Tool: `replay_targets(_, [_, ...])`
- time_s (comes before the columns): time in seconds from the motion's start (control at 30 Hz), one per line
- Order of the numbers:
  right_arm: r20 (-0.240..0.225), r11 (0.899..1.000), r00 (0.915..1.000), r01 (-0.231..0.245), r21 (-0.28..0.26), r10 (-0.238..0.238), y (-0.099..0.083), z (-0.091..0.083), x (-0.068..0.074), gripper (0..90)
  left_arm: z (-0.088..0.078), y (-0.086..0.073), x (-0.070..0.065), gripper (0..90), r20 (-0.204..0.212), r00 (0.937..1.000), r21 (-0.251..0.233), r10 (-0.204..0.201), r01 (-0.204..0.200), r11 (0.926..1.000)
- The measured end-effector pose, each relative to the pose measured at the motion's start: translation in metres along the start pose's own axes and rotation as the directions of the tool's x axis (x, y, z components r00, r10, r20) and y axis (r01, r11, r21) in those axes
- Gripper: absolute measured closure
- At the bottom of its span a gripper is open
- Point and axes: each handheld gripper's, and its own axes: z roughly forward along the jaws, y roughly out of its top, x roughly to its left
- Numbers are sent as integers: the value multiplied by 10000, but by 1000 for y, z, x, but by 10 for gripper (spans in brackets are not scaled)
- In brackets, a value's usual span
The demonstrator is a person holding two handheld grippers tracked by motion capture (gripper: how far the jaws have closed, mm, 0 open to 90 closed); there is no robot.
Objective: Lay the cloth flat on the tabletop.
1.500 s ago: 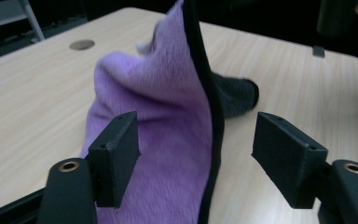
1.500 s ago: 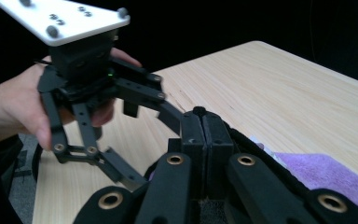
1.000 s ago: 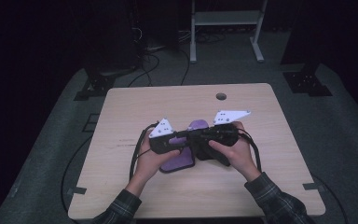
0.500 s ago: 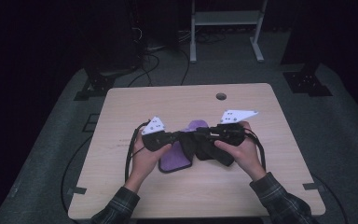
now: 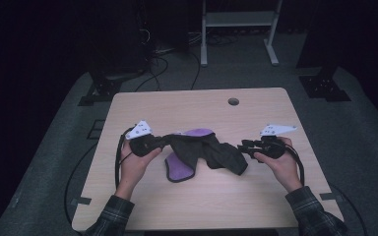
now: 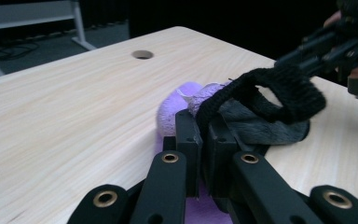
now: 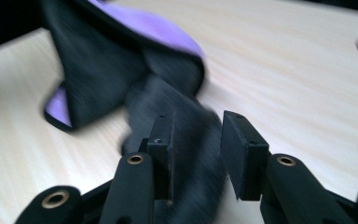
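Observation:
A black cloth piece with purple lining lies stretched across the middle of the wooden table. My left gripper is at its left end. In the left gripper view that gripper is shut on the black knitted edge of the cloth. My right gripper is at the cloth's right end. Its jaws have just been opening. In the right gripper view they stand apart, with a strip of the black cloth lying loose between them and no pad pressing on it.
A round cable hole sits near the table's far edge. Behind the table are a white metal frame, cables on the floor and dark stand bases. Bare wood surrounds the cloth.
The two hands have moved apart, left to the left and right to the right, and the bunched cloth is now drawn out between them. The right jaws have opened.

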Motion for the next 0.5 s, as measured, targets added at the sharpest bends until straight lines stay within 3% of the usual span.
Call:
replay_targets(0.13, [159,9989,9995,-295,362,289,-10,9,-11,628,-16,-1,11,863,-332,9993,-84,-147,145,9999])
replay_targets(0.23, [136,9977,9997,-203,650,195,-14,17,-11,610,-27,-2,18,863,-572,9980,-202,-279,268,9994])
replay_targets(0.5, [-172,9935,9995,-262,1107,283,-19,33,-8,598,-31,-3,22,863,-615,9973,-206,-413,401,9990])
